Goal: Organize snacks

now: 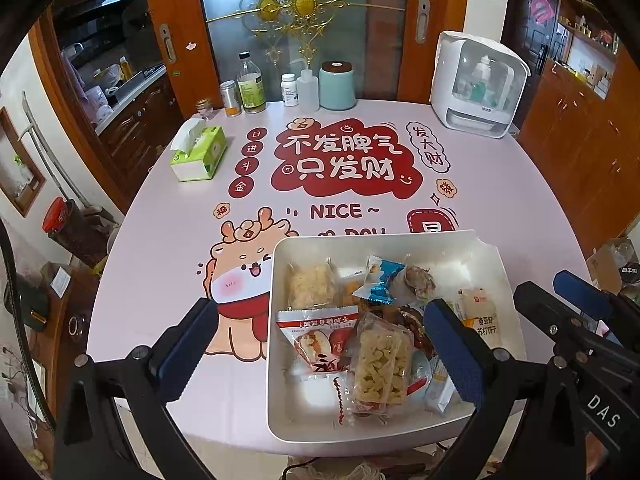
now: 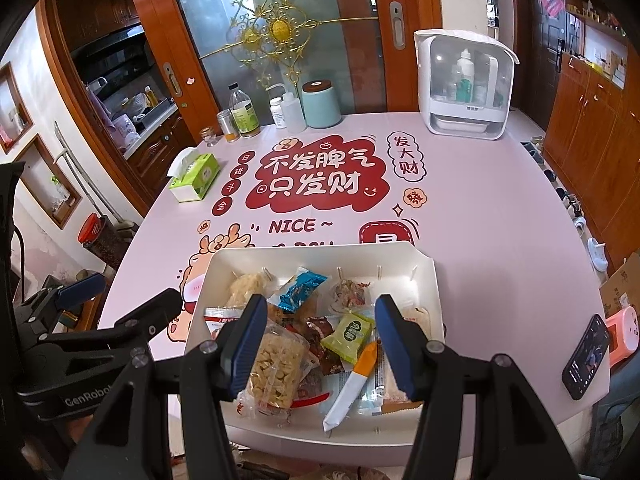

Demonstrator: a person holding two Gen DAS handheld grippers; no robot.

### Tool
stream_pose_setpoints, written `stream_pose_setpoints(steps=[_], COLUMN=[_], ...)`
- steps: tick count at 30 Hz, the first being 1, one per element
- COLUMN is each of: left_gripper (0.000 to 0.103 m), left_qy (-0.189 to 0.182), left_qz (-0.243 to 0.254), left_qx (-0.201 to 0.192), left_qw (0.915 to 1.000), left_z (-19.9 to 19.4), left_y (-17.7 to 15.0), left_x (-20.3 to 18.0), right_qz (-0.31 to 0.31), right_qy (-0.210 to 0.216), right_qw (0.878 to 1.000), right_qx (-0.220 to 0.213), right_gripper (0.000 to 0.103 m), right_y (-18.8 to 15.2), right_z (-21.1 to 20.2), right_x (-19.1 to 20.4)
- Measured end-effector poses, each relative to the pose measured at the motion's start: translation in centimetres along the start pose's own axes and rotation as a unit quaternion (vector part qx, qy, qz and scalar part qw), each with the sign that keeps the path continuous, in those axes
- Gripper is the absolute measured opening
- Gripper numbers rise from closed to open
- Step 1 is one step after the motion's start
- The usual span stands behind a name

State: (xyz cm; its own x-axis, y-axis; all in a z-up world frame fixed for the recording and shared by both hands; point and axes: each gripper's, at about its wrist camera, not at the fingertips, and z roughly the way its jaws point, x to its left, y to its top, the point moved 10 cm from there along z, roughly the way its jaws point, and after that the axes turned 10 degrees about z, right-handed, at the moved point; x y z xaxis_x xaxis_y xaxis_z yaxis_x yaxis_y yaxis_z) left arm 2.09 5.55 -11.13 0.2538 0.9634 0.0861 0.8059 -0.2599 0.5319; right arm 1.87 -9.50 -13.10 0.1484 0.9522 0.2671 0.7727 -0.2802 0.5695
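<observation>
A white tray (image 1: 400, 240) (image 2: 312, 250) sits at the table's near edge, filled with several wrapped snacks. Among them are a puffed-grain bar (image 1: 380, 364) (image 2: 276, 368), a blue packet (image 1: 380, 280) (image 2: 298, 286), a red-and-white packet (image 1: 320, 332), a green packet (image 2: 348, 334) and an orange-and-white stick (image 2: 352, 384). My left gripper (image 1: 324, 344) (image 2: 128, 294) hangs open, one finger left of the tray, the other over its right half. My right gripper (image 2: 322, 340) (image 1: 556, 292) is open above the tray's middle, holding nothing.
A green tissue box (image 1: 198, 154) lies at the far left of the pink printed tablecloth. Bottles, jars and a teal canister (image 1: 337, 86) line the far edge beside a white appliance (image 1: 478, 84). A phone (image 2: 586, 360) lies at the table's right edge.
</observation>
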Motion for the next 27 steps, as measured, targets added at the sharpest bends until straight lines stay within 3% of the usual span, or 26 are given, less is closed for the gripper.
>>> stream_pose_setpoints(steps=[27], left_gripper=[0.102], left_qy=[0.0], left_qz=[0.002], left_qx=[0.002], left_qw=[1.0], left_z=[0.05], left_y=[-0.11], left_x=[-0.14], right_qz=[0.0], right_qy=[0.001], right_qw=[1.0], right_qx=[0.001], right_gripper=[0.057], right_y=[0.11], right_z=[0.02], right_x=[-0.17])
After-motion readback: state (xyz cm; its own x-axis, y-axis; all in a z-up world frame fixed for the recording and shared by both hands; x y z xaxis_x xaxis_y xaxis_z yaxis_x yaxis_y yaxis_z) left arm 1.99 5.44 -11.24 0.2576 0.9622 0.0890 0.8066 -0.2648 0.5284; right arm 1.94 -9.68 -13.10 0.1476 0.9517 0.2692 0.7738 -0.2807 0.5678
